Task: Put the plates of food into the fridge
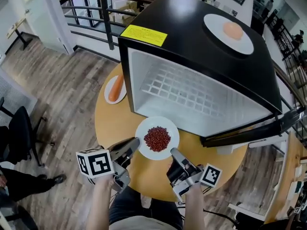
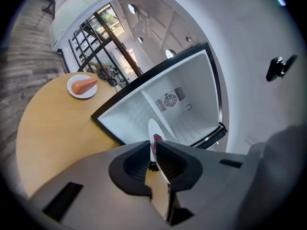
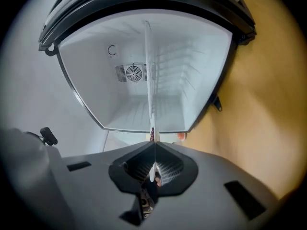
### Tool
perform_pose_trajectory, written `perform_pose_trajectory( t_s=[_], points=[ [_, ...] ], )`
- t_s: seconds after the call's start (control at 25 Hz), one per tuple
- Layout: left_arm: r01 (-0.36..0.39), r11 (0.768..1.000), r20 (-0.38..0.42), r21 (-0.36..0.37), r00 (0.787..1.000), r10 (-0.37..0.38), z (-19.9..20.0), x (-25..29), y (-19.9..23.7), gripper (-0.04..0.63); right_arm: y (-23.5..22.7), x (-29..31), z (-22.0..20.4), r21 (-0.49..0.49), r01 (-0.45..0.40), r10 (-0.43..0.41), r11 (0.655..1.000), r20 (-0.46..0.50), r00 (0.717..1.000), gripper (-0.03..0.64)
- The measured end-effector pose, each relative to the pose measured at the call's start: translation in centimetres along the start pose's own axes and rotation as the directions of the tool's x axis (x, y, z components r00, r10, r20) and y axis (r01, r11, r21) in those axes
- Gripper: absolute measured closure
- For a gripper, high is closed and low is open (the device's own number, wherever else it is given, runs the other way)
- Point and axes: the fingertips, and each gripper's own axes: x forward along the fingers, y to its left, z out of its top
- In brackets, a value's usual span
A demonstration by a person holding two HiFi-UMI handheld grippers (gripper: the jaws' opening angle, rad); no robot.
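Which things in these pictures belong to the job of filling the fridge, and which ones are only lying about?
Belong to the job: white round plate of red beans, held by left tongs and right tongs; white plate with orange carrot; white plate with round orange food; open black fridge.
Only lying about: black office chair; dark metal railing.

A black chair (image 1: 21, 131) (on plank floor (image 1: 62, 90)) stands beside the round table (image 1: 108, 123)
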Motion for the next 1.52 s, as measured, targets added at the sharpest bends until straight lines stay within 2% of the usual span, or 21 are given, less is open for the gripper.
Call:
perform_pose_trajectory(
  t_s=[0.12, 0.24, 0.4, 0.64, 0.84, 1.12, 1.4, 1.52],
  points=[
    [0.046, 0.998, -0.021, 0.043, 0.999, -0.045, 3.2, 0.4, -0.3, 0.554, 1.8, 2.0, 0.6, -0.030, -0.026, 0.028, 0.999, 0.062, 0.998, 0.598],
    [0.086, 0.995, -0.039, 0.047, 0.996, -0.084, 5.8, 1.2, -0.1, 0.554, 2.8, 4.0, 1.6, -0.049, -0.026, 0.032, 0.998, 0.118, 0.993, 0.598],
    [0.124, 0.990, -0.063, 0.068, 0.991, -0.120, 6.7, 2.5, -0.6, 0.554, 3.7, 4.1, 2.8, -0.047, -0.037, 0.046, 0.998, 0.200, 0.979, 0.598],
    [0.136, 0.987, -0.045, 0.080, 0.990, -0.133, 8.1, 5.0, -1.6, 0.554, 3.8, 4.2, 5.2, -0.009, -0.045, 0.045, 0.999, 0.294, 0.955, 0.598],
    [0.114, 0.992, 0.001, 0.060, 0.993, -0.114, 10.0, 6.7, -1.5, 0.554, 3.9, 5.7, 6.8, 0.018, -0.050, 0.042, 0.999, 0.325, 0.945, 0.598],
    [0.071, 0.995, 0.032, 0.067, 0.997, -0.073, 10.5, 7.6, -0.4, 0.554, 3.6, 6.6, 8.0, 0.019, -0.045, 0.035, 0.999, 0.341, 0.939, 0.598],
    [0.098, 0.988, -0.012, 0.122, 0.995, -0.097, 8.7, 7.9, -1.6, 0.554, 3.4, 6.8, 9.9, 0.035, -0.007, -0.008, 0.999, 0.411, 0.912, 0.598],
    [0.097, 0.984, -0.035, 0.149, 0.995, -0.093, 7.3, 7.5, -1.8, 0.554, 3.0, 7.5, 10.3, 0.062, 0.033, -0.058, 0.998, 0.463, 0.885, 0.598]
  ],
)
